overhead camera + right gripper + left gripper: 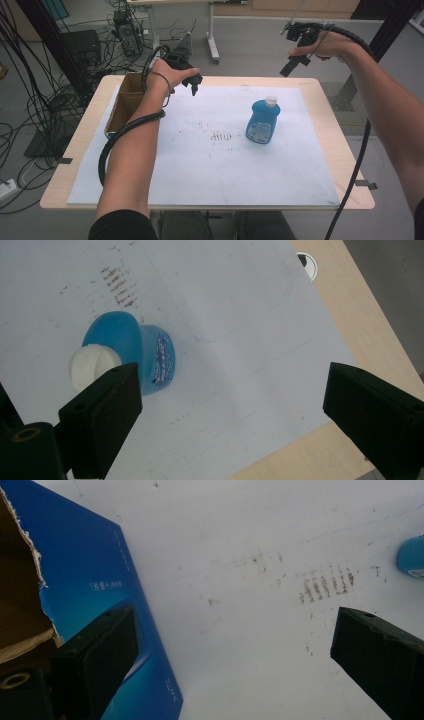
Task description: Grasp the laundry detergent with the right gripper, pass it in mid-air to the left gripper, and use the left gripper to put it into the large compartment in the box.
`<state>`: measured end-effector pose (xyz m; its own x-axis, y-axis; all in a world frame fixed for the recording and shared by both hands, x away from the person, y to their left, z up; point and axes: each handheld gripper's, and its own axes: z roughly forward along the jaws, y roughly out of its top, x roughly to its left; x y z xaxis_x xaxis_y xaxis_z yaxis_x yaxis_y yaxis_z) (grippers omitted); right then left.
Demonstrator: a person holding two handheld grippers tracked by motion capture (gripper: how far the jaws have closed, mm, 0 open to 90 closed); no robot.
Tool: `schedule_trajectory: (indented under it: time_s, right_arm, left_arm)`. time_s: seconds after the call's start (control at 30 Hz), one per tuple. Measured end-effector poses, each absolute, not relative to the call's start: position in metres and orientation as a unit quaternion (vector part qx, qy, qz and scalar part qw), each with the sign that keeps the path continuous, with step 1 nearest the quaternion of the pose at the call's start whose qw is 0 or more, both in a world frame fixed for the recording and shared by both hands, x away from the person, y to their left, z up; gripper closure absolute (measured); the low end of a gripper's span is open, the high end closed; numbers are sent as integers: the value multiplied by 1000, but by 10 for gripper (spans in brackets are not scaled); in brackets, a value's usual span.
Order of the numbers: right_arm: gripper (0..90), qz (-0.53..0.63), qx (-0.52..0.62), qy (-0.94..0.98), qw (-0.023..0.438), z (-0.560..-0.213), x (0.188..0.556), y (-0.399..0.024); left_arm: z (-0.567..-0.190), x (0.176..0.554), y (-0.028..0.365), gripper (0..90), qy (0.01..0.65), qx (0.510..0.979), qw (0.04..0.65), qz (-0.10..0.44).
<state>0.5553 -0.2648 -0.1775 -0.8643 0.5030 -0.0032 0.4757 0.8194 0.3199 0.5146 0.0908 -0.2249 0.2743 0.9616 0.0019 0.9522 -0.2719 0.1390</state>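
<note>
The blue bottle (263, 121) stands upright on the white sheet (200, 165) of the tabletop, well apart from both units. Right hand-held gripper (296, 64): raised beyond it, jaws wide, empty. Left hand-held gripper (194, 86): jaws wide, empty, beside the cardboard box (122, 102). The left gripper view reveals the box's blue outer face (90, 590).

The left gripper (192, 85) is hovering low with its fingers (95, 655) spread wide and gripping nothing. The right gripper (295, 62) is hanging higher, forearm raised, its fingers (102, 412) likewise gaping apart.
</note>
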Motion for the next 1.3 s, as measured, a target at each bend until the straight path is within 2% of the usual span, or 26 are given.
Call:
schedule_trajectory:
  time_s: [0.23, 0.87, 1.3]
  right_arm:
    - [74, 175, 267, 947, 42, -186, 535, -293]
    - [62, 233, 262, 935, 42, -219, 479, -336]
    - [46, 298, 251, 920, 44, -268, 449, -342]
  left_arm:
    - [-225, 510, 92, 58, 597, 799, 58, 44]
    - [-219, 499, 89, 57, 584, 807, 70, 47]
    - [-222, 498, 87, 57, 578, 812, 73, 47]
